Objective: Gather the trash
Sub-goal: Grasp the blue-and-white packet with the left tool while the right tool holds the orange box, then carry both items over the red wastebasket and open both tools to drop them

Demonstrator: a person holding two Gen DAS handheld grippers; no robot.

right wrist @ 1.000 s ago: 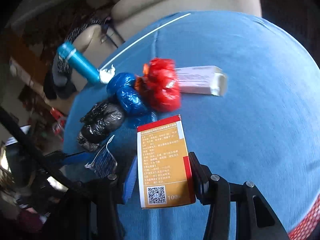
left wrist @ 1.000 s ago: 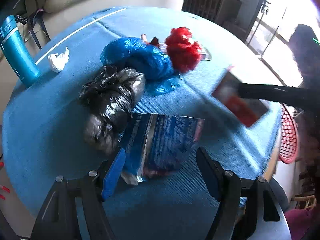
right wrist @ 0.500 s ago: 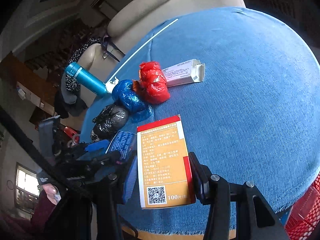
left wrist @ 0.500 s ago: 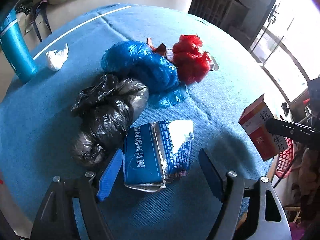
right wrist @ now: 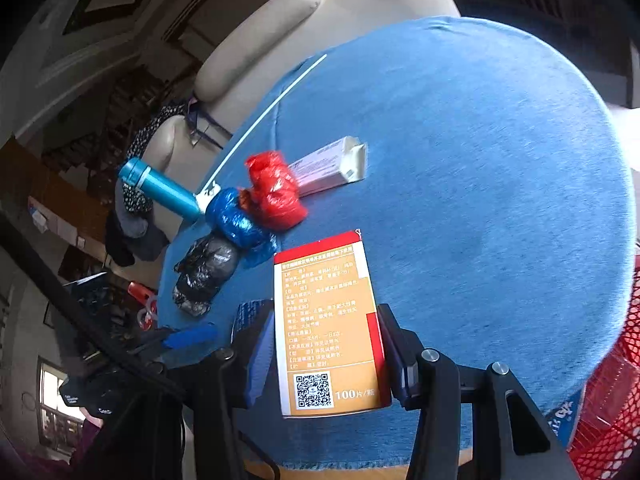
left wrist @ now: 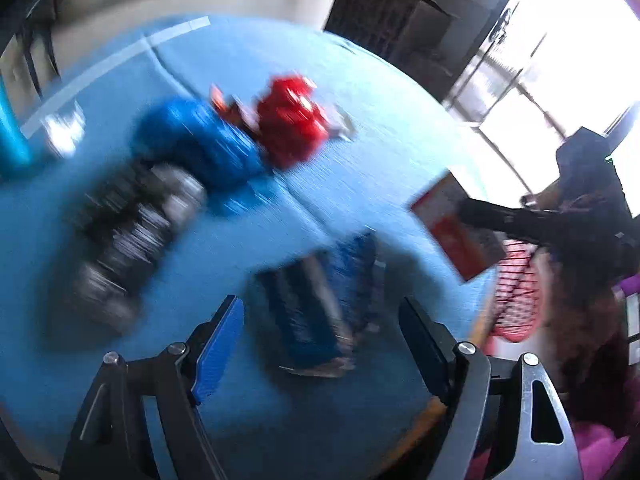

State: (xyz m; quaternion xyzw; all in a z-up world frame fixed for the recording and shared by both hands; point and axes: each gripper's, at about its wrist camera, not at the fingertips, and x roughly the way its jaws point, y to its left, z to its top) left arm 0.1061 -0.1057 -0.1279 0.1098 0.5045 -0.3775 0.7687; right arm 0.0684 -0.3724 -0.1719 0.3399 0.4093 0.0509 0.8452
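Note:
My right gripper (right wrist: 326, 344) is shut on an orange and red medicine box (right wrist: 326, 332) and holds it above the blue round table (right wrist: 480, 160); the box also shows in the left wrist view (left wrist: 456, 228). My left gripper (left wrist: 322, 328) is open, and a blue foil packet (left wrist: 316, 312) lies on the table between its fingers; the view is blurred. On the table lie a black bag (right wrist: 206, 276), a blue bag (right wrist: 238, 220), a red bag (right wrist: 274, 192) and a white carton (right wrist: 332, 164).
A teal bottle (right wrist: 160, 188) and a crumpled white tissue (right wrist: 208, 198) stand at the table's far left. A red mesh basket (right wrist: 604, 400) sits beside the table at the lower right. A beige sofa (right wrist: 320, 32) is behind the table.
The left wrist view has swung and blurred, with the foil packet still between its open fingers. My right gripper has drawn back and up with the box, showing more of the table.

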